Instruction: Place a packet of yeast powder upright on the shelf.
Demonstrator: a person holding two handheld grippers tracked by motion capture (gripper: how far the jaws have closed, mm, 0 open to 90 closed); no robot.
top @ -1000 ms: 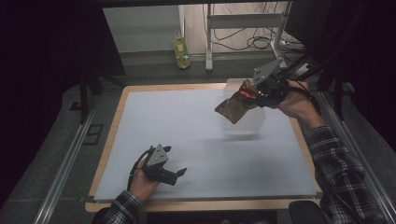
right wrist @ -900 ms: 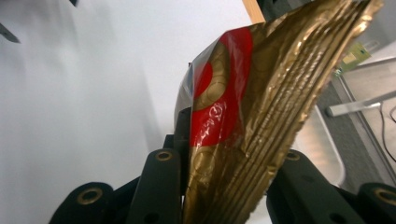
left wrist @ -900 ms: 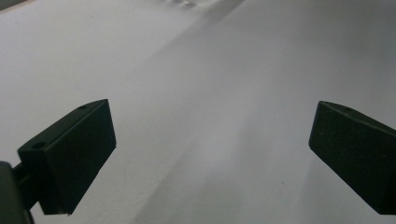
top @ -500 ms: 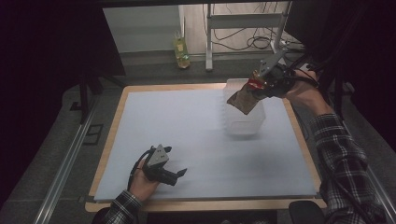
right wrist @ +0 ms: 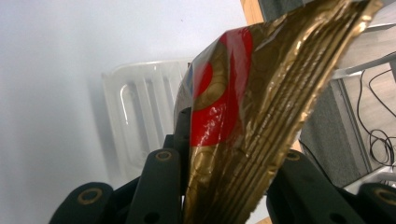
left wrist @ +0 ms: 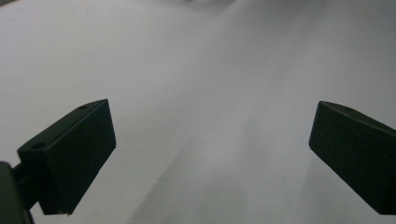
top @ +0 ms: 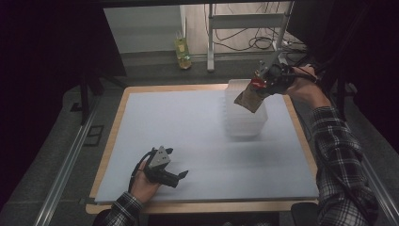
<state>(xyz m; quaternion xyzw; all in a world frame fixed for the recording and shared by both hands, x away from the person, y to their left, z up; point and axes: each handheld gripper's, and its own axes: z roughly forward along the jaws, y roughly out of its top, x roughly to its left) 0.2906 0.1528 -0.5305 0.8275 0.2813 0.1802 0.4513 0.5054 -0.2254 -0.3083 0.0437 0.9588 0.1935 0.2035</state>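
Upper right: right tool pinched a gold-and-red packet above the clear bin. Lower left: left tool rested spread on the counter.

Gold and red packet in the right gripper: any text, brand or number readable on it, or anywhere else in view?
None readable. The gold and red packet shows only colour patches, no legible letters. The bottle beyond the table is too small to read. The white container carries no print.
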